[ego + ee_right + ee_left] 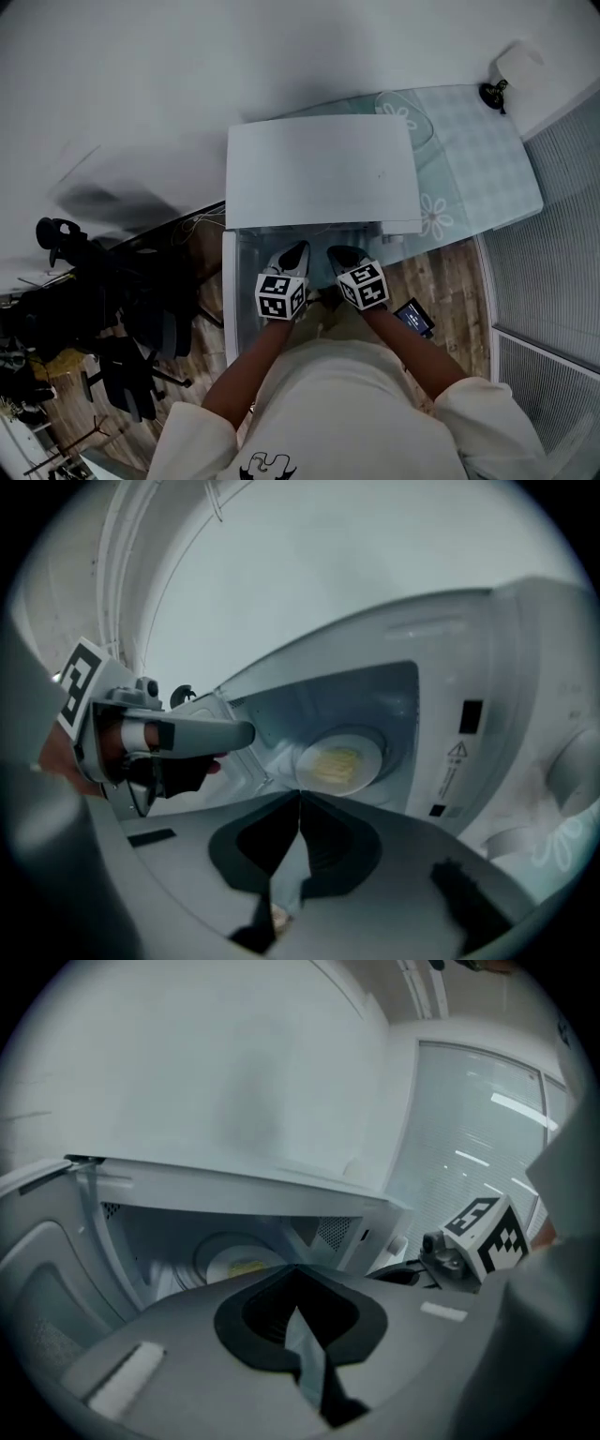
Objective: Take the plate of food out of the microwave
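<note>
"Plate of food: where is it right now?"

"Inside the microwave, lying flat on the cavity floor. It sits near the centre of the right gripper view, a pale round plate with a yellowish helping on it. Nothing touches it."

"Take me across the head view from the left."

"The door is swung out at the left of the cavity. Next to it is the left gripper, its jaws pressed together with nothing between them. Then comes the right gripper, likewise closed and empty. Both hover at the mouth of the opening, short of the plate. Further right lies the checked tablecloth."

"What could go wrong from here?"

"As I judge it, closed jaws cannot take a rim, so they must part first. Pushed in as they are, the tips would shove the plate toward the back wall. The two grippers are close beside each other in a narrow opening, so they could knock together or strike the door on the left. A pinch on one edge alone might tip the plate and spill the food. Lifting too high on the way out could catch the cavity's roof."
</note>
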`<state>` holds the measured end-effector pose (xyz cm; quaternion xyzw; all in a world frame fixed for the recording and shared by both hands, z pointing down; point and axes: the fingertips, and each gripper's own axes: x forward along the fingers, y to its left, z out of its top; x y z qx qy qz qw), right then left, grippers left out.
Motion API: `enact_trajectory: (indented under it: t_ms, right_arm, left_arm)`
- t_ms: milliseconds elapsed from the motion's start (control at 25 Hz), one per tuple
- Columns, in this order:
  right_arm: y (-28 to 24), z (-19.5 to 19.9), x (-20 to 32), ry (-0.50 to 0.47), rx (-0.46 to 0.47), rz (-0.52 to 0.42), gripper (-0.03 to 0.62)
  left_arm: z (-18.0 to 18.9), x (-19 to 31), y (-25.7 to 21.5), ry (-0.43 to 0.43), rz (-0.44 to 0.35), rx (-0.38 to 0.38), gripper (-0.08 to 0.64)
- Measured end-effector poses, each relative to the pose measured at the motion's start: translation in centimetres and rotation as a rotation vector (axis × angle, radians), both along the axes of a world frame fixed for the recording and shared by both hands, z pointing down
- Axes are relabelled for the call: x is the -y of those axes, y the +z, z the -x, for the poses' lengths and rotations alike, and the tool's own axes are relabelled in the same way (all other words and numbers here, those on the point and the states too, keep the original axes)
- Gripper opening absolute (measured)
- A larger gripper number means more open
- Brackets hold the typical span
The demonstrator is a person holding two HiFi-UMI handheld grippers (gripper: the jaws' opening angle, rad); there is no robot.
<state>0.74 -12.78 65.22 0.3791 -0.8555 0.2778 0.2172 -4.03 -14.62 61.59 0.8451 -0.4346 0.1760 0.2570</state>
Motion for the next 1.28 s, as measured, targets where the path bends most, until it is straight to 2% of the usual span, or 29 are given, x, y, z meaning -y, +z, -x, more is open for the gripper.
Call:
enact_trajectory:
  t_ms: [80,160,280,320,400,440,560,760,1000,1280]
  right_arm:
    - [1.7,-0.1,0.9,0.036,0.005,0.026,0.014]
    - [3.1,0.1,1.7,0.085,0.053,0.068,0.014]
    - [4.8,0.2,2.7,0.218,0.249,0.182,0.029]
    - [5.5,0.1,3.1,0.285,0.340,0.231,0.091]
    - [7.0,-0.5,3.6,0.424,0.497,0.320,0.101]
    - [7.7,-0.9,3.8,0.480,0.545,0.347,0.100]
    - [9.1,-1.7,4.1,0.584,0.614,0.373,0.104]
    - [8.9,-1.8,4.5,0.642,0.706,0.372,0.114]
    - [8.8,-1.4,5.3,0.657,0.735,0.374,0.114]
    - [8.8,-1.0,6.4,0.675,0.837,0.395,0.114]
  left_arm:
    - [0.2,0.5,1.0,0.013,0.002,0.011,0.003]
    - [0.6,0.7,1.1,0.017,0.003,0.009,0.003]
    - [1.1,0.3,0.6,0.018,-0.009,0.002,0.003]
    - [1.3,0.1,0.6,0.016,-0.008,0.006,0.003]
    - [1.7,0.0,1.1,0.003,0.001,0.012,0.003]
    - [1.9,0.1,1.5,-0.010,0.008,0.009,0.004]
    - [2.4,0.7,3.5,-0.062,0.037,-0.006,0.005]
    - [2.2,0.6,6.1,-0.071,0.077,0.026,0.005]
    - [2.0,0.8,6.8,-0.061,0.093,0.042,0.004]
    - [2.3,0.7,7.0,-0.060,0.099,0.054,0.004]
